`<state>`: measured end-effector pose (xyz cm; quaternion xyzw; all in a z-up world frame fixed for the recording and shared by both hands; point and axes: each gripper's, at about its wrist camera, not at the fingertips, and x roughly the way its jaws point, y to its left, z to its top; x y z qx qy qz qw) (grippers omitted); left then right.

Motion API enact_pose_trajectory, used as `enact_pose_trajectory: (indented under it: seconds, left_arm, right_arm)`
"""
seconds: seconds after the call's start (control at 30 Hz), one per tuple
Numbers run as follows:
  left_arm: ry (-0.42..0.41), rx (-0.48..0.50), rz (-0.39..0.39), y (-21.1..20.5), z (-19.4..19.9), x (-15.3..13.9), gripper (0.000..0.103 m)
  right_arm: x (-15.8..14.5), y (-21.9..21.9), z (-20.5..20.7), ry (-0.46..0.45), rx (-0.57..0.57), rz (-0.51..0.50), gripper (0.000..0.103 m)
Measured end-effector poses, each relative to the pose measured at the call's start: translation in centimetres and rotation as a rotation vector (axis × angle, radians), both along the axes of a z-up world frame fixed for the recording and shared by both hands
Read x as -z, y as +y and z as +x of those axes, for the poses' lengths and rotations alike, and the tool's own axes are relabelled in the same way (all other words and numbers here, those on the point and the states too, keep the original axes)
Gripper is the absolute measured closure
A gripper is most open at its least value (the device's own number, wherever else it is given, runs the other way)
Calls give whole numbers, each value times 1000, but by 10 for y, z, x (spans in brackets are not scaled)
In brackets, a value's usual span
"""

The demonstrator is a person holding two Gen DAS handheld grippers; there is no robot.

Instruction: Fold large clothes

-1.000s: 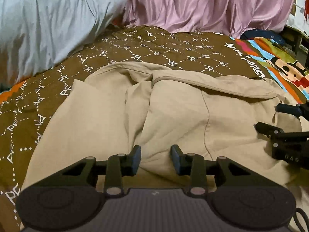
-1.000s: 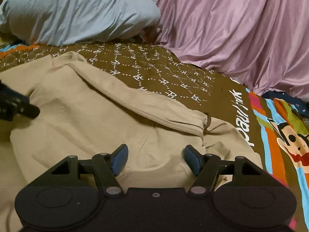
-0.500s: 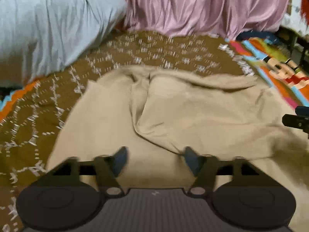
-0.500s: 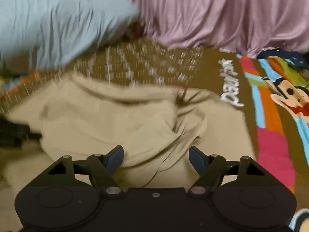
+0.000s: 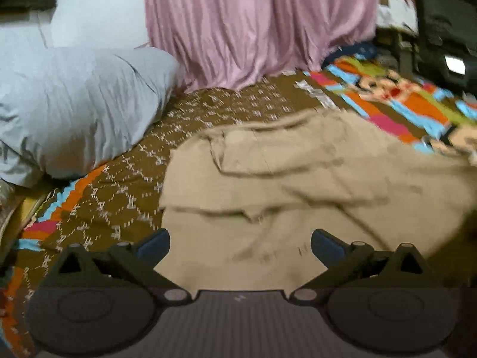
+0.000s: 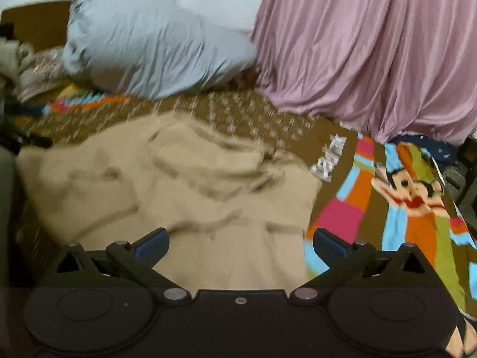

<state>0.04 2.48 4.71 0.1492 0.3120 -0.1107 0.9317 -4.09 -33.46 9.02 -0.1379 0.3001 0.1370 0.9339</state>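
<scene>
1. Our left gripper [image 5: 240, 244]: jaws just opened wide, nothing between them, pads clear of cloth.
2. Our right gripper [image 6: 241, 243]: same, just opened wide, empty.
3. Tan garment [image 5: 298, 179] lies rumpled mid-frame on the patterned bedspread [image 5: 125, 185].
4. Grey pillow [image 5: 77, 107] upper left, pink curtain [image 5: 256, 24] top centre.

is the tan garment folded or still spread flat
Folded over, loosely. The tan garment lies on the bedspread in overlapping layers with rumpled edges, not one flat sheet. Blur hides how neat the fold is.
</scene>
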Motion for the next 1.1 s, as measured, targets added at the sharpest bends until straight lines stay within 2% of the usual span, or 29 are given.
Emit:
enact_pose_trajectory:
  seconds: [0.17,0.3,0.43,0.53,0.73,0.77,0.8,0.83,0.87,0.93,1.0,1.1]
  left_arm:
    - [69,16,47,-13,-26,23,0]
    - [58,4,235,-36,-27,39,0]
    - [88,39,297,-46,-28,50,0]
    - [98,53,296,-46,-29,52,0]
    - [109,60,284,-42,-26,53,1]
    - [109,65,282,-42,-26,52,0]
    - [108,74,281,-42,-26,52,0]
    - [107,84,280,-42,-26,52,1]
    - [106,89,282,-42,-26,52,1]
    - [93,109,294,-45,-25,51,1]
    - [61,112,308,-48,-23,50,1]
    - [40,126,324,-55,-17,51,1]
  right_arm:
    - [32,17,-43,86,-45,-151,1]
    - [67,43,-48,109,-44,-311,1]
    - [91,61,-44,85,-46,-421,1]
    - [101,63,-41,66,-33,-426,1]
    - [99,61,-30,-26,-12,-396,3]
    - [98,62,-29,-37,-17,-382,11]
    - [96,62,-27,-47,-27,-360,27]
    - [90,61,-25,-50,-42,-318,36]
    - [85,60,-22,-48,-50,-285,53]
    - [73,56,-15,-47,-64,-208,70]
    - [60,55,-6,-40,-52,-143,80]
    - [40,49,13,-25,-16,-32,84]
